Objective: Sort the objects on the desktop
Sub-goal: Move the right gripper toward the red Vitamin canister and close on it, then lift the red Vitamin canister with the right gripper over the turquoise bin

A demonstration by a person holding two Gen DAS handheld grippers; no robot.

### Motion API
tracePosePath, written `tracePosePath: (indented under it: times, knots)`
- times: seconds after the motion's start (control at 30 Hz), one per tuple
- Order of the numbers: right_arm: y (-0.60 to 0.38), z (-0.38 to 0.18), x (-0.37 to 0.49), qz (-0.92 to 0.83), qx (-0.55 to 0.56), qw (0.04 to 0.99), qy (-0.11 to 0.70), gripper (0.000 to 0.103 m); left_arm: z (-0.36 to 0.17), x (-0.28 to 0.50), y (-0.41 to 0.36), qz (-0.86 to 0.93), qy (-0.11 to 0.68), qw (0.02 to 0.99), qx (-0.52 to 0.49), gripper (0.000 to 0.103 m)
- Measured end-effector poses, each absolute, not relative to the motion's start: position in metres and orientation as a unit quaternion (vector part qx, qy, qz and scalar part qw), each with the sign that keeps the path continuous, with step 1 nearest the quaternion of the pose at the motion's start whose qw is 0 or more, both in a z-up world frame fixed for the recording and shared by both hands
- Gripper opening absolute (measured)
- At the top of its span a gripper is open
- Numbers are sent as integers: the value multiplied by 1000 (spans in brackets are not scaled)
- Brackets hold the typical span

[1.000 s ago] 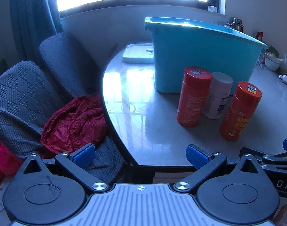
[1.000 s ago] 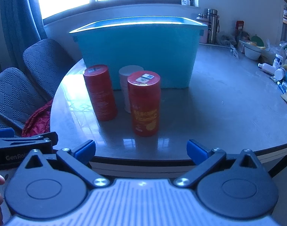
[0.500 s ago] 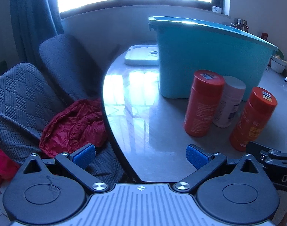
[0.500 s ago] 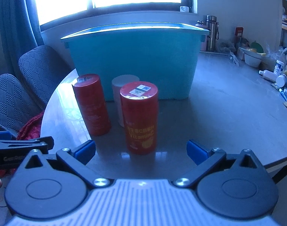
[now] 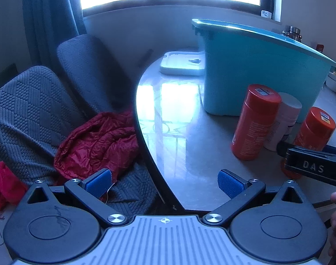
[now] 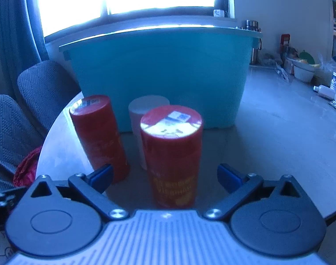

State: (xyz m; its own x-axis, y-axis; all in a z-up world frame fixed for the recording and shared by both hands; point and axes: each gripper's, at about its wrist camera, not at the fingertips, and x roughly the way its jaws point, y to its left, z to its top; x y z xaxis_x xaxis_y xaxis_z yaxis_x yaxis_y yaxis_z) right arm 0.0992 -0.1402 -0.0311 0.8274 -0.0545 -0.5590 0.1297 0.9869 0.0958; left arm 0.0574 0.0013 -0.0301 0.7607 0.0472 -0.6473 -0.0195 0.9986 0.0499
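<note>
With the near red canister [image 6: 171, 152] standing upright on the table [image 6: 278, 132], I've got my right gripper [image 6: 165, 176] spread wide on either side of it, blue pads [image 6: 228, 176] not touching the sides. It's a bit blurry in the right wrist view, but there's yellow lettering low on the label and a sticker on the lid. Just behind it sits a white bottle [image 6: 145, 119], and to the left a second red canister [image 6: 99, 137], all three bunched close together in front of the big teal bin [image 6: 159, 75].

My left gripper [image 5: 164, 183] is off at the table's curved edge [image 5: 150, 154], fingers parted and holding nothing. Past it are two grey chairs [image 5: 31, 114] with a crumpled red jacket [image 5: 97, 141] on the seat, and a white tray [image 5: 181, 66] lies beside the bin. Far right of the table there's a clutter of small bottles and bowls [image 6: 318, 77].
</note>
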Motion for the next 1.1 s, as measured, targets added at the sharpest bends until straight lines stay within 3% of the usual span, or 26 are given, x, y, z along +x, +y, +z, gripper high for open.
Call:
tracePosePath:
  times: [0.17,0.23,0.27,0.3,1.1]
  knots:
    - [-139,-36,107,-45,61,954,290,101,-30,58,3,21,347,938,18,103]
    - [-139,-37,107,-47,58,955,287,83,-30,58,2,22,347,937,20,103]
    - [-139,-37,108,-49,56,955,287,57,-30,58,2,22,347,937,22,103]
    - [-140,-37,109,-52,52,955,288,49,-30,57,2,22,347,937,22,103]
    - [-145,-8,86,-33,31,959,280,49,-29,57,-2,27,347,937,16,103]
